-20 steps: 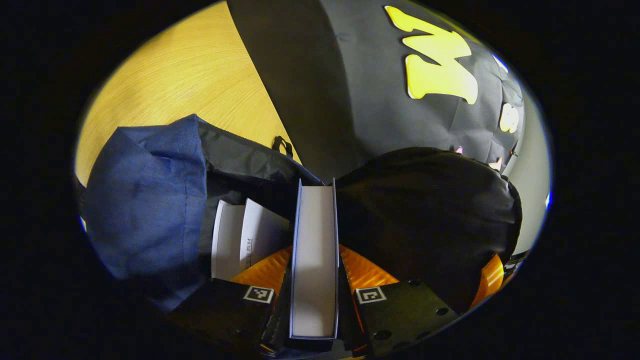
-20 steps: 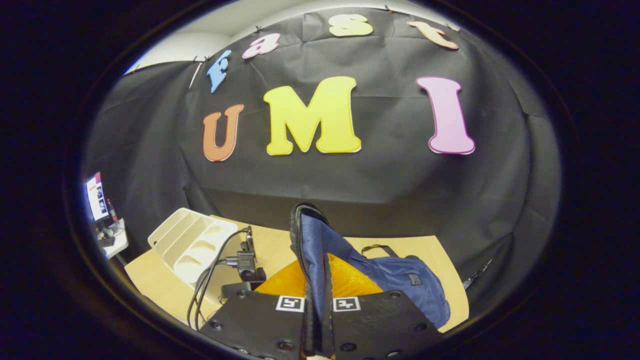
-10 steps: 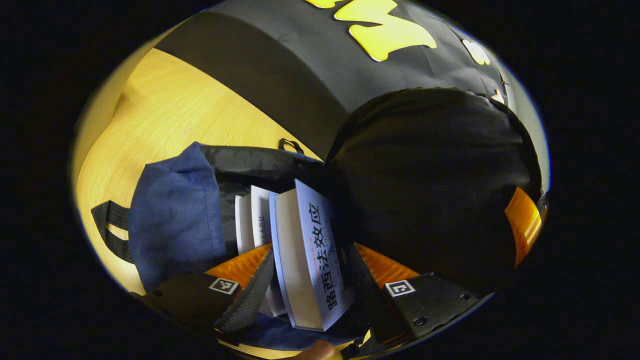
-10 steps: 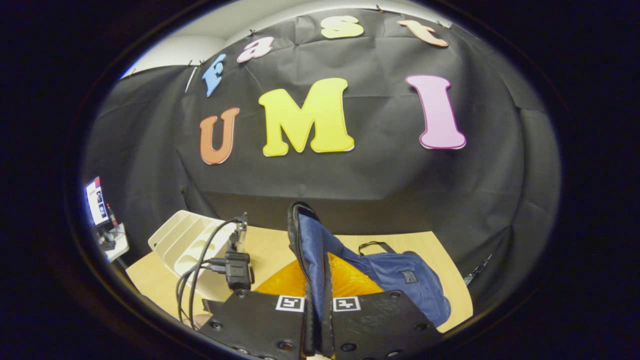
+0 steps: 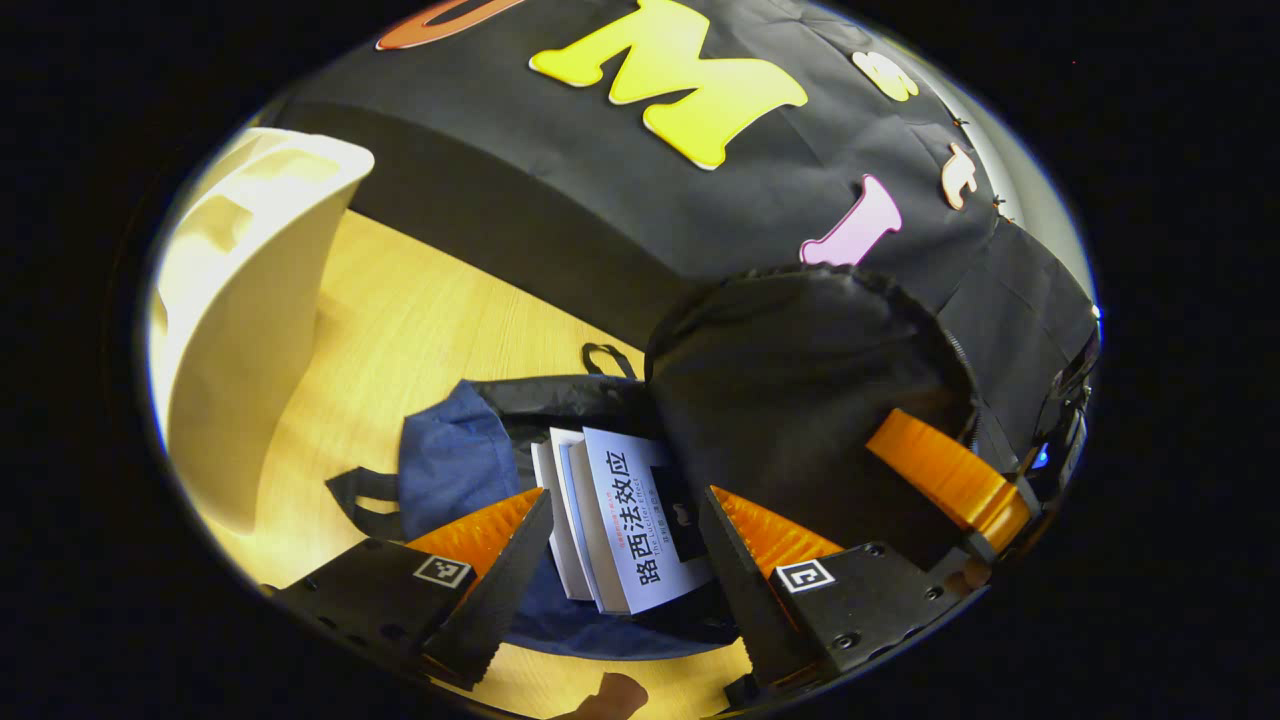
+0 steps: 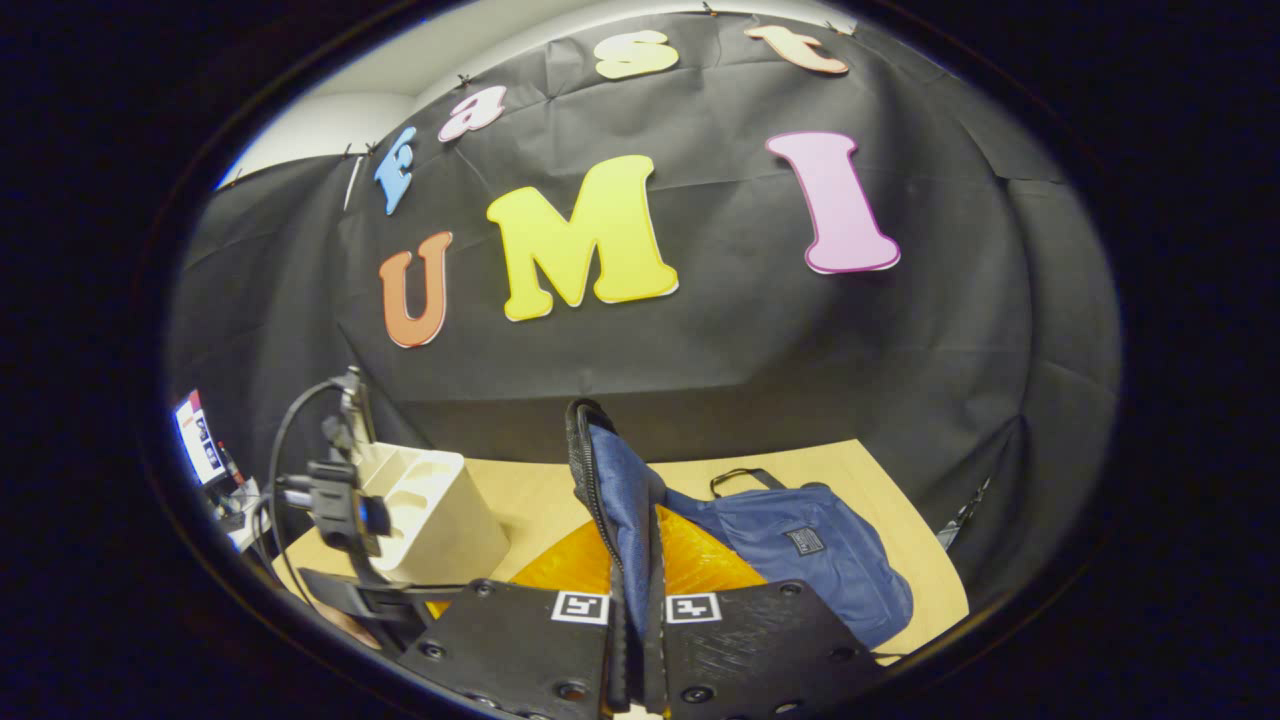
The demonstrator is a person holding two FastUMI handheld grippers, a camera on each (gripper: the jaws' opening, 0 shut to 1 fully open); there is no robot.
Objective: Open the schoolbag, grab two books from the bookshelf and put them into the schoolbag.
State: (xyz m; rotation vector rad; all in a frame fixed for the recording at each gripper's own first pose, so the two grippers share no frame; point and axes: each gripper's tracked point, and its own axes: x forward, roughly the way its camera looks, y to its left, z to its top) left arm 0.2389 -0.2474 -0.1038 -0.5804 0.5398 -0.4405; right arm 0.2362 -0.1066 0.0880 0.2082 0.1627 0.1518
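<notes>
Left gripper view: my left gripper (image 5: pixel 620 590) hangs above the open schoolbag (image 5: pixel 455 465), its fingers (image 5: pixel 500 590) spread wide and touching nothing. Between them, two books (image 5: pixel 610 520) stand side by side inside the bag's mouth, the nearer showing its printed cover. The bag lies on the wooden bench (image 5: pixel 400 320), and its dark-lined flap (image 5: pixel 800 390) is lifted at the right. The white bookshelf (image 5: pixel 240 320) stands at the left on the bench, apart from the bag.

Right gripper view: my right gripper (image 6: pixel 635 640) has its fingers pressed together on the zippered edge of the flap (image 6: pixel 615 490), holding it upright. The rest of the schoolbag (image 6: pixel 800 545) rests on the bench (image 6: pixel 880 500) beyond. The bookshelf (image 6: pixel 430 515) sits at the left, with my left gripper (image 6: pixel 335 500) and its cables in front of it.
</notes>
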